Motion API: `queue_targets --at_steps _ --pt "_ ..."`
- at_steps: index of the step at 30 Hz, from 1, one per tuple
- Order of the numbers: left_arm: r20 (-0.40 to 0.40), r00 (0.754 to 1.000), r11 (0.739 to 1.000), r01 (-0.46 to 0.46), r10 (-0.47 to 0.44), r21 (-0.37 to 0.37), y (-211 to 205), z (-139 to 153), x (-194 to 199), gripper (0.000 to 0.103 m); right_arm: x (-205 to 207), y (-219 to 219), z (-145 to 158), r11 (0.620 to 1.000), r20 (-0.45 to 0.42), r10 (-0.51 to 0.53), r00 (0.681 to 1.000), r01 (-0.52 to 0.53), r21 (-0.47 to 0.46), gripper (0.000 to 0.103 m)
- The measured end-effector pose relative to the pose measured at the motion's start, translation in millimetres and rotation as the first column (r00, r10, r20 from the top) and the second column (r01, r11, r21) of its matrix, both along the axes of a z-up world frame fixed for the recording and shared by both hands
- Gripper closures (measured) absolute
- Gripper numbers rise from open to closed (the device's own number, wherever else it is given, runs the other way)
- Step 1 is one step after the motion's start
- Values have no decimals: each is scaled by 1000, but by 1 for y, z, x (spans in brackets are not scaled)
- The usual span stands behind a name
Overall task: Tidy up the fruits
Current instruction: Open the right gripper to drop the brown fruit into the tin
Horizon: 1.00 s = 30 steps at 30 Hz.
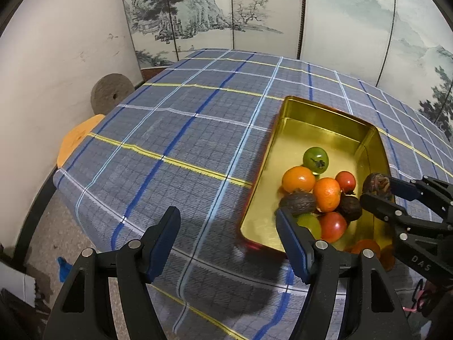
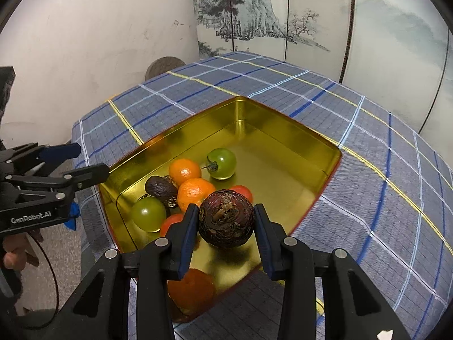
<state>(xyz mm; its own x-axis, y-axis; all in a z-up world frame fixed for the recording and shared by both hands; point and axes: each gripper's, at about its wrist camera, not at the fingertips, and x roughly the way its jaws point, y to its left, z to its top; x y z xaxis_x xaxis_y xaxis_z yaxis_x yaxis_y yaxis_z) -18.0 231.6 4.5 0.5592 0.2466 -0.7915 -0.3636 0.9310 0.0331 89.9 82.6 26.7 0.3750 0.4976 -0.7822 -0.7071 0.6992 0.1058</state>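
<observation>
Right wrist view: I had right gripper [image 2: 225, 221] clamped on dark passion fruit [image 2: 225, 218], poised over gold tin's [image 2: 283, 133] near end, fruit pile just beyond; left gripper [image 1: 228, 225] empty, jaws apart.

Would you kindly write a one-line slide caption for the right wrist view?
Right gripper holds a dark wrinkled fruit over a gold tin of oranges and tomatoes on a plaid tablecloth.

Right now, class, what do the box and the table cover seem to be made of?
Box: probably thin sheet metal, glossy gold inside, since its walls mirror the fruit. Table cover: woven fabric, matte, with a plaid weave and a draped edge.
</observation>
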Motion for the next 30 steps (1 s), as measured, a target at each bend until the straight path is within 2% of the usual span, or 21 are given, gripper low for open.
queue_targets --at_steps 10,17,27,29,30 --pt "-17 1000 1000 -14 13 -16 6 -4 -2 33 4 8 -16 999 -36 -17 999 16 -31 66" --pt "-27 1000 1000 -7 7 -20 2 -6 -3 33 3 9 -19 999 -29 -39 999 38 -36 63" --pt "-29 1000 1000 7 -7 -26 -6 -3 -5 33 -2 8 -13 998 -22 -48 999 47 -29 50" --pt "-29 1000 1000 9 -10 -25 -7 -2 -5 33 -4 6 -8 998 -20 -56 998 56 -19 45" --pt "-28 1000 1000 10 -10 -24 -8 -1 -5 33 -5 4 -6 998 -18 -62 998 62 -15 38"
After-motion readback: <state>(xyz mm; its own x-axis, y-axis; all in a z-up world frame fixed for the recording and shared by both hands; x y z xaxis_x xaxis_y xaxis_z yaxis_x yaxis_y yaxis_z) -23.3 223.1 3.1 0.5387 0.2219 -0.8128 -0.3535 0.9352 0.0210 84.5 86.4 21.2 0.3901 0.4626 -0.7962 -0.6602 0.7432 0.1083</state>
